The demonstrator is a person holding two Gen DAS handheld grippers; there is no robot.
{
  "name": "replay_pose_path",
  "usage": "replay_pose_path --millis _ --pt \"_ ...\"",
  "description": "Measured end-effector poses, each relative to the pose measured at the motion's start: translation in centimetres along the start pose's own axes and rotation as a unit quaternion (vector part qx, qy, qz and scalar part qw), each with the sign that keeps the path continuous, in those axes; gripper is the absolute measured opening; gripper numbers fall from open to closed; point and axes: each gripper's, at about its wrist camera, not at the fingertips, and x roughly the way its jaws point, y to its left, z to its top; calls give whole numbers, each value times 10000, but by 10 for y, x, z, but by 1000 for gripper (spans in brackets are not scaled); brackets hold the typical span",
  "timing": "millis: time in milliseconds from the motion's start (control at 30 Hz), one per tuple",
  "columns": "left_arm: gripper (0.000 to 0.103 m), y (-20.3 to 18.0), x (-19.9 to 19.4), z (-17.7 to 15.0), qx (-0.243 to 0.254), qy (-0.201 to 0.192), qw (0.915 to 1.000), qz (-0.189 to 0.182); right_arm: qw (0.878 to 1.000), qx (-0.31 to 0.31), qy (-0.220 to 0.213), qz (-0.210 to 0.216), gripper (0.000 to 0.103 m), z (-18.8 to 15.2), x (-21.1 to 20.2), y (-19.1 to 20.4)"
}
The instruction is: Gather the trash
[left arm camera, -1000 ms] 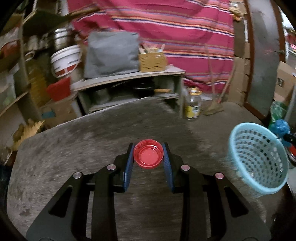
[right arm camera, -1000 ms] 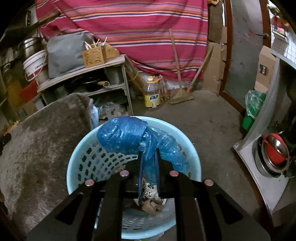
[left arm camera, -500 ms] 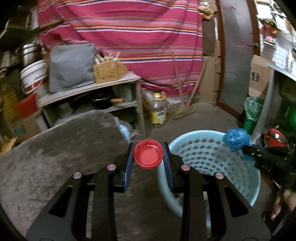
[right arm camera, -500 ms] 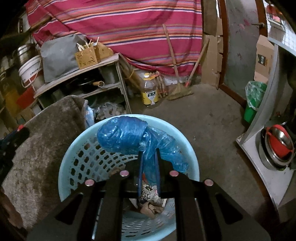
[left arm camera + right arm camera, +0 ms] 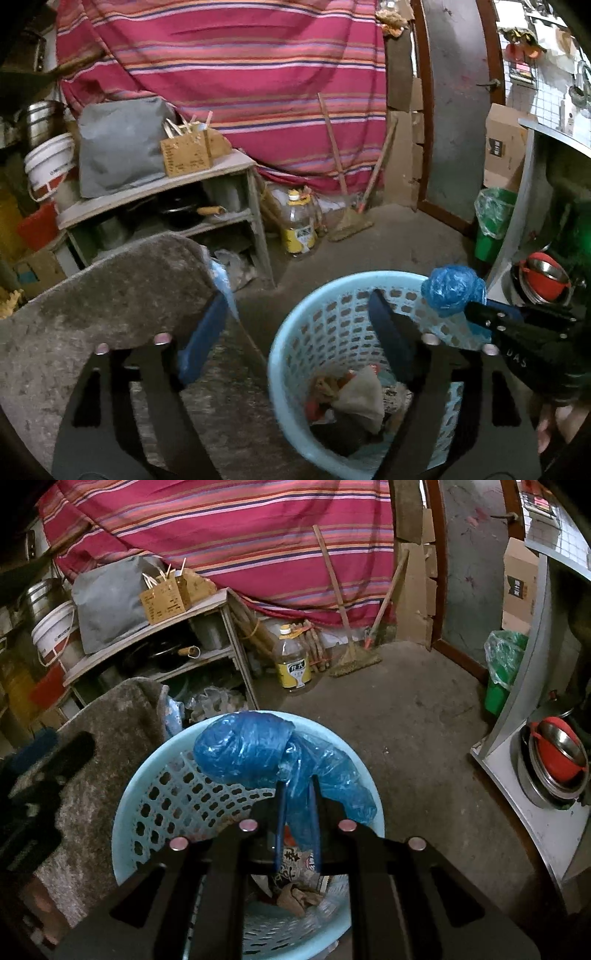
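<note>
1. Two grippers are showing. The left gripper (image 5: 299, 317) is hanging over the near rim of the light blue basket (image 5: 295, 332), its jaws opening wide with nothing between them.
2. The right gripper (image 5: 297, 794) is pinching the neck of one blue plastic bag (image 5: 255, 753); its jaws are standing almost closed on the plastic.
3. That bag is bulging above the basket's far rim in the right wrist view, with its knotted bulk hanging over the basket's mouth.
4. One basket is standing on the concrete floor (image 5: 413, 716), just beside the rounded edge of the grey table (image 5: 110, 295).
5. Inside the basket, mixed trash (image 5: 351, 395) is lying in a heap at the bottom: a crumpled brownish paper, printed wrappers and some red scraps. I cannot count the pieces.
6. One oil bottle (image 5: 297, 225) with a yellow label is standing on the floor beyond the basket, near one broom (image 5: 349, 218) that is leaning on the striped cloth (image 5: 229, 74).
7. One green bin (image 5: 493, 225) lined with a bag is standing to the right, by the edge of a grey counter (image 5: 517, 723).
8. Bare floor is lying open between the basket, the bottle and the green bin; the table edge and a wooden shelf (image 5: 155, 192) are closing in the left side.
</note>
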Motion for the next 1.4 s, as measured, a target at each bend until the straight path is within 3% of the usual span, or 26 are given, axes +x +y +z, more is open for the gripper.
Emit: replay_pose_path --millis 200,433,467,500,533,567,767,900,1200,1400 --pt "98 37 -27 -2 -236 -125 9994 197 9999 -148 66 53 12 0 4 16" --pt "98 99 -83 -18 -434 -342 9966 606 9992 -286 283 42 14 -5 23 40" --pt "98 109 -92 -21 -480 -357 9960 663 9992 -275 282 41 29 -6 23 42" --pt "98 117 -98 -24 -506 -365 9957 687 9993 -267 256 0 64 -6 24 44" --pt "98 128 -107 -28 -531 -372 9952 738 9995 -244 179 -81 79 -7 23 47" --pt "98 140 -117 -33 -562 -382 9942 833 9997 -223 91 -82 84 -8 21 48" --pt "98 194 -162 -70 -800 -336 9872 1336 9999 -122 97 35 85 -14 17 59" --pt "98 220 -190 -103 -890 -308 9804 1729 9995 -287 -80 126 94 -22 -2 75" --pt "98 251 -254 -161 -1172 -542 9716 1981 9918 -676 -801 736 99 -51 -82 133" --pt "98 252 -280 -195 -1356 -637 9685 1988 9853 -1091 -867 992 99 -106 -115 180"
